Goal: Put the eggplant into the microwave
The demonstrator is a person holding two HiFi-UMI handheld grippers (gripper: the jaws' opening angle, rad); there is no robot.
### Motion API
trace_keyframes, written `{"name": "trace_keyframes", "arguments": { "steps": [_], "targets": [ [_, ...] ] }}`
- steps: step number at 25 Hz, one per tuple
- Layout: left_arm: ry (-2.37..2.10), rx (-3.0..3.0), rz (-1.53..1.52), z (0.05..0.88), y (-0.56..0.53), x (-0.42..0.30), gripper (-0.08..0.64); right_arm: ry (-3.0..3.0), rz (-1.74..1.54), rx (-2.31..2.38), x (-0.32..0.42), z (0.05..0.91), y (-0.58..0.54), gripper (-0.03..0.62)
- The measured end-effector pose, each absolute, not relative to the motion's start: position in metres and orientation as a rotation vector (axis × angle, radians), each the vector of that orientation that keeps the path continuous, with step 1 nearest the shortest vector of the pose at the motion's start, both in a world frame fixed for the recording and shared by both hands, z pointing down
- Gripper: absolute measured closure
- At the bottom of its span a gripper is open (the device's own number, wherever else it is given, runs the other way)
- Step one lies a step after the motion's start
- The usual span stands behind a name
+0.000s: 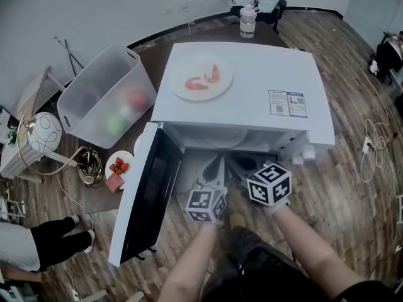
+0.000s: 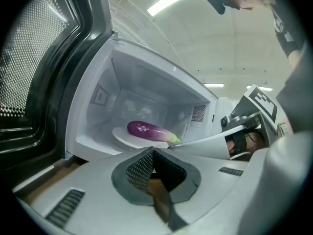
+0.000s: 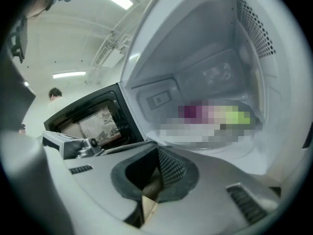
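Observation:
The white microwave (image 1: 252,115) stands with its door (image 1: 141,194) swung wide to the left. Inside, a purple eggplant (image 2: 146,129) with a green stem lies on the round white turntable plate (image 2: 122,136). In the right gripper view it shows only as a purple and green shape (image 3: 193,112) in the cavity. My left gripper (image 1: 216,168) (image 2: 153,151) is just outside the opening, shut with nothing between its jaws. Beside it on the right, my right gripper (image 1: 242,167) (image 3: 157,148) is also shut and empty, pointing into the cavity. Neither touches the eggplant.
A plate of shrimp (image 1: 201,77) sits on the microwave's top. A clear plastic bin (image 1: 107,96) with fruit stands to the left, and a small plate of strawberries (image 1: 118,164) is near the door hinge. Another person's legs (image 1: 56,231) are at lower left. A bottle (image 1: 247,21) stands behind.

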State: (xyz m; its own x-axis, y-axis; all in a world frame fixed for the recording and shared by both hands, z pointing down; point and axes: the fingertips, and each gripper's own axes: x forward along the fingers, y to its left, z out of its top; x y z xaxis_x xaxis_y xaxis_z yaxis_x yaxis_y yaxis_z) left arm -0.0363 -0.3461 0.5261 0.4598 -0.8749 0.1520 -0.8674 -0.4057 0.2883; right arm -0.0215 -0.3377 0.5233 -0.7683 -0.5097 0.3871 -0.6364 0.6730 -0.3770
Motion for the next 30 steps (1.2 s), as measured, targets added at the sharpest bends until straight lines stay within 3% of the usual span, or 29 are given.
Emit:
{"name": "trace_keyframes", "arguments": {
  "steps": [12, 22, 30],
  "targets": [
    [-1.605, 2.377, -0.017, 0.491, -0.296, -0.063, 0.571, -2.827, 0.656, 0.915, -0.028, 0.48, -0.286, 0.594],
    [-1.618, 2.394, -0.001, 0.474, -0.229, -0.065, 0.571, -2.787, 0.354, 0.863, -0.036, 0.463, -0.217, 0.595],
    [-1.623, 2.378, -0.079, 0.462, -0.176, -0.073, 0.571, -2.803, 0.379, 0.944, -0.037, 0.449, -0.17, 0.595]
  ]
}}
